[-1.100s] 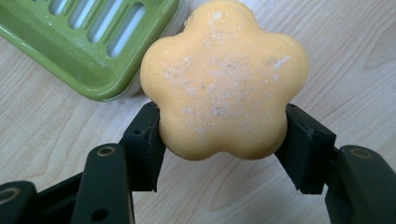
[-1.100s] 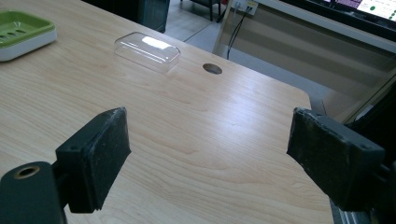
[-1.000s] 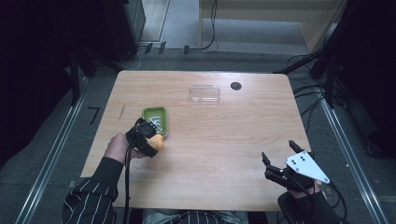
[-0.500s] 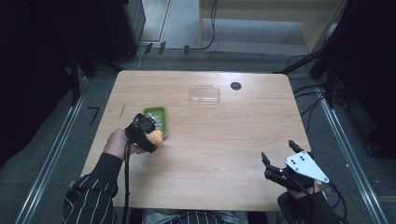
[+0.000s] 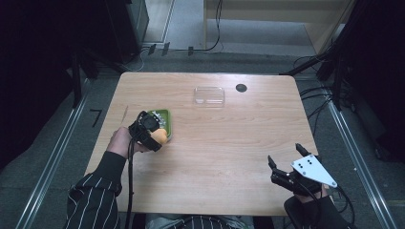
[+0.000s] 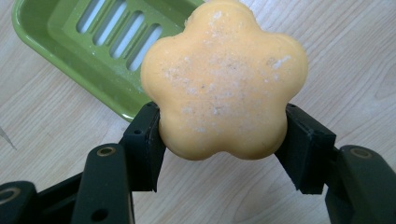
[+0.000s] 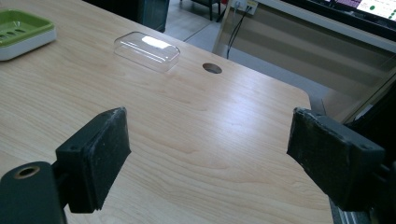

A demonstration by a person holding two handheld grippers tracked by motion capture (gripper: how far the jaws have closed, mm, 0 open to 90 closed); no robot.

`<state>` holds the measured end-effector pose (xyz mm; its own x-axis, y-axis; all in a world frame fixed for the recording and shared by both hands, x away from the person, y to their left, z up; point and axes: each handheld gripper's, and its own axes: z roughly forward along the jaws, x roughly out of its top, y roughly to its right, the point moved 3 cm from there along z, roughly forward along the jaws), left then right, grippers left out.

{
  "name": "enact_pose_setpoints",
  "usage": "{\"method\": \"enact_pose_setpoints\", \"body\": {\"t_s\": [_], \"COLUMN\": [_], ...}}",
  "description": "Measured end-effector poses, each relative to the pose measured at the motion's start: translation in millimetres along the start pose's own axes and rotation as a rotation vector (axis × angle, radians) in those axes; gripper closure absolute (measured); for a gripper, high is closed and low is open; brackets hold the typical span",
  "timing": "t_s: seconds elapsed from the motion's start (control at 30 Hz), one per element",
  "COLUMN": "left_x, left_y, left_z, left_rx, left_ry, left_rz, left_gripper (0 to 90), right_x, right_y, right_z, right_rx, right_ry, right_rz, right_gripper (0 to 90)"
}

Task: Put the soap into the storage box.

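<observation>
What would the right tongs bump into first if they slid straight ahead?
Probably the clear lid. The right tongs stand open over bare table, and the lid lies ahead, a bit left of their line, so they might slip past it; depth is hard to judge.

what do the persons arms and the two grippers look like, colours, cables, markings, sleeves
Both grippers are black with blocky, flat-padded jaws. The left gripper trails a black cable along a dark sleeve with thin white stripes. The right gripper carries a grey three-cornered plate dotted with small dark holes, above a plain dark cuff. Brass-coloured rivets sit at the jaw bases.
</observation>
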<state>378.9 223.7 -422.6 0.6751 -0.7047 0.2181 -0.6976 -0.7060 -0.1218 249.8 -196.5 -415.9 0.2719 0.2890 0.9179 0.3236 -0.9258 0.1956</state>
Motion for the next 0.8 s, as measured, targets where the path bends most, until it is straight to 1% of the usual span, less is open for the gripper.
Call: {"method": "enact_pose_setpoints", "body": {"t_s": [0.2,0.27,0.3,0.37,0.4,0.53,0.8], "left_x": [4.0,5.1,6.1,6.5,7.5,9.9,15.5], "left_y": [-3.6,-5.8,-7.9,-9.4,-12.2,-17.1,-23.7], "left_z": [-0.6,-0.5,-0.2,-0.2,0.1,-0.1,1.9], "left_rx": [0.004,0.002,0.009,0.009,0.011,0.012,0.014], "left_ry": [0.008,0.01,0.012,0.008,0.016,0.02,0.022], "left_rz": [-0.004,-0.006,-0.013,-0.012,-0.017,-0.028,-0.035], "left_gripper": [39.5,39.5,39.5,39.5,39.5,39.5,39.5], "right_x": [0.0,0.0,0.0,-0.1,0.0,0.0,0.0], "right_y": [0.1,0.0,0.1,0.1,0.1,0.0,-0.1], "right_z": [0.1,0.1,0.1,0.1,0.1,0.2,0.3], "right_rx": [0.0,0.0,0.0,0.0,-0.001,0.0,0.001], "right_ry": [0.0,0.0,0.0,0.0,0.0,-0.001,-0.001], "right_rz": [0.001,0.0,0.001,0.001,0.001,0.002,0.001], "right_gripper": [13.4,13.4,13.4,13.3,13.3,13.3,13.4]}}
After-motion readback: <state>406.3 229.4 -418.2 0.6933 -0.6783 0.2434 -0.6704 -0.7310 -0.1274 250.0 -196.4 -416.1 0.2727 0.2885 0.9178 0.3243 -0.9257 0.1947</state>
